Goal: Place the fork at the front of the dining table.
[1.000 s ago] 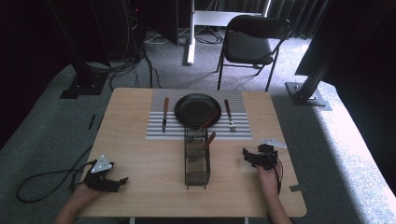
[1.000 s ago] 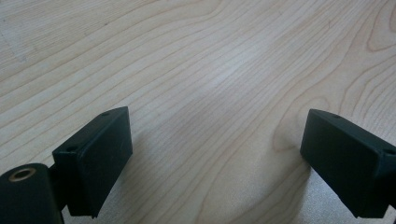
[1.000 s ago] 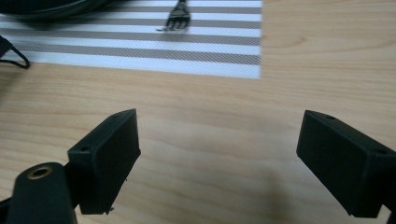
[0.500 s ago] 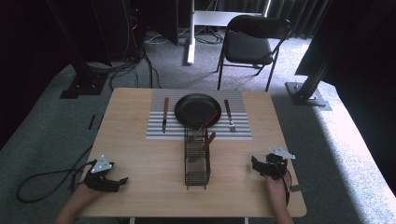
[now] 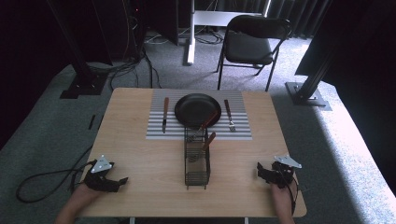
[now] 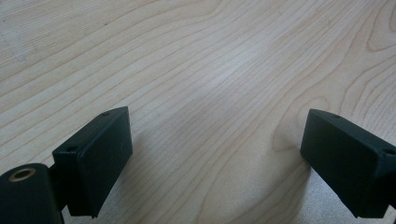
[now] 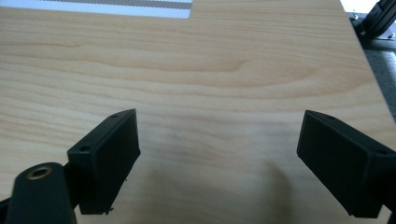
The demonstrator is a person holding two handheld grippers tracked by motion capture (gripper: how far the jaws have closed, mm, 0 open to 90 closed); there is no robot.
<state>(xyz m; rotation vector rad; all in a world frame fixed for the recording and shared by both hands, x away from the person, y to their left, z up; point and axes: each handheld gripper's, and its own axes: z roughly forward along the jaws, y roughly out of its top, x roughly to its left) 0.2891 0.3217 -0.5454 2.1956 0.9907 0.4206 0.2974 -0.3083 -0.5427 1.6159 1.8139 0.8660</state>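
Left gripper (image 5: 122,180) wide open, empty; right gripper (image 5: 259,171) likewise; wire basket (image 5: 196,176) long axis runs toward plate (image 5: 194,108).

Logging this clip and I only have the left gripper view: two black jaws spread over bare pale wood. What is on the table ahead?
Observer: A black wire mesh caddy stands mid-table with wooden-handled utensils leaning in it.
Operator: Anything beyond it?
Observer: A round black plate on a grey striped placemat, a wooden-handled knife to its left, a wooden-handled fork to its right.
Operator: Where is the other hand?
Observer: The right gripper rests near the table's near right corner, jaws open and empty, like the left gripper at the near left.
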